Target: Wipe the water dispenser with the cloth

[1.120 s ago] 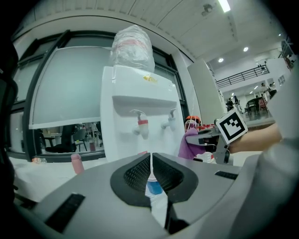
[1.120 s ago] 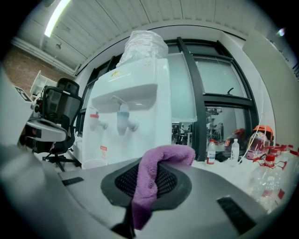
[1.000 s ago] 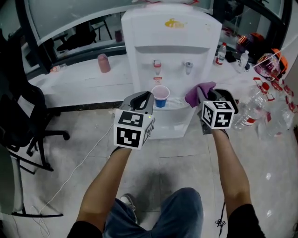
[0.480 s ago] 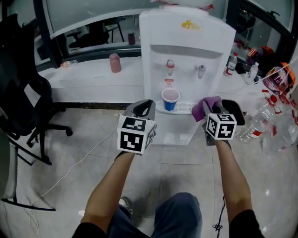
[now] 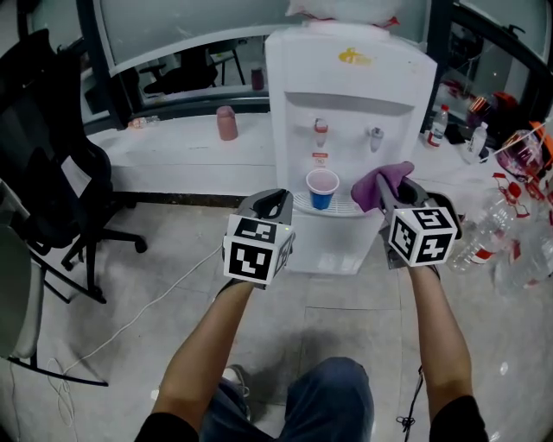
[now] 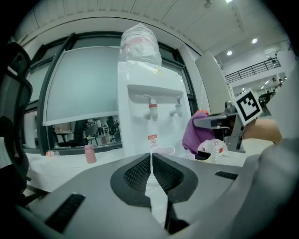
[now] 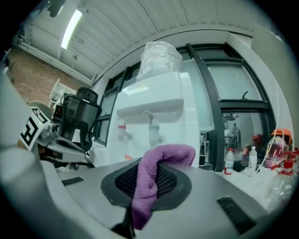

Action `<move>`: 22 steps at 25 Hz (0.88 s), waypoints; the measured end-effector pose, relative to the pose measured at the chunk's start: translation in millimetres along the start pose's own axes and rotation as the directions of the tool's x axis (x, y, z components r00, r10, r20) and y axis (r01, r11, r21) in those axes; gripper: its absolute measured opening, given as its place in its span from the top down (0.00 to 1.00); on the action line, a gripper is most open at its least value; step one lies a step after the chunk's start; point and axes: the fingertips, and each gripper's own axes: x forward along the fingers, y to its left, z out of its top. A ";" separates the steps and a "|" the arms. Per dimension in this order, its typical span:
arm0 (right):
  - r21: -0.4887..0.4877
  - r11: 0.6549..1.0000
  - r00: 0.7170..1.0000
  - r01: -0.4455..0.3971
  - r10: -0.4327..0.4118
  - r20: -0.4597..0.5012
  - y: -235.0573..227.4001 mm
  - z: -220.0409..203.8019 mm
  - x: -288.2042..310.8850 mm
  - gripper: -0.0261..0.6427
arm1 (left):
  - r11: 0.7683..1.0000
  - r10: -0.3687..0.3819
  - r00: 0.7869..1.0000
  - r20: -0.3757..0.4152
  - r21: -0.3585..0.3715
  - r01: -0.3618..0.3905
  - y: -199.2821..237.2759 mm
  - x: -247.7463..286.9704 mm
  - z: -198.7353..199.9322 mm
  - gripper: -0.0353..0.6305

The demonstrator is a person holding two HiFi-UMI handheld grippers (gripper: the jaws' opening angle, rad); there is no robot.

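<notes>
Sitting far left: black office chair (image 5: 52, 173), well apart from us.
Ledge: white ledge (image 5: 173, 160) along the far window; we see a pink bottle (image 5: 227, 123) upright on it, left of the dispenser.
Left claw: we hold the left gripper (image 5: 275, 200) near us, pointed at the dispenser's front left. In its own view the left gripper (image 6: 151, 158) has its jaws pressed together bar a hairline slit, with nothing in them.
Dispenser: white water dispenser (image 5: 346, 95) stands centre, far side, against the ledge, with a clear bag (image 5: 341, 10) on top. It shows again in the left gripper view (image 6: 140, 93).
Taps: red tap (image 5: 320, 129) to the left, a second tap just right of it.
Cup: cup (image 5: 322, 187) upright on the drip tray (image 5: 341, 207), under the red tap.
Cloth: purple cloth (image 5: 383, 184) just right of the cup, near the dispenser's front right. We cannot tell if it touches the dispenser.
Right claw: right gripper (image 5: 389, 194) has its jaws clamped on the cloth. In the right gripper view (image 7: 145, 186) the cloth (image 7: 159, 161) is pinched between the pads and flops over the right jaw.
Far right: clear plastic bottles (image 5: 484, 233) are clustered on the floor.
</notes>
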 end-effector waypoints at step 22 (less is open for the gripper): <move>-0.131 0.959 0.934 -0.250 0.274 0.229 148.6 190.4 61.0 0.89 | 0.995 0.089 0.996 0.024 0.034 -0.090 60.3 -41.7 33.7 0.89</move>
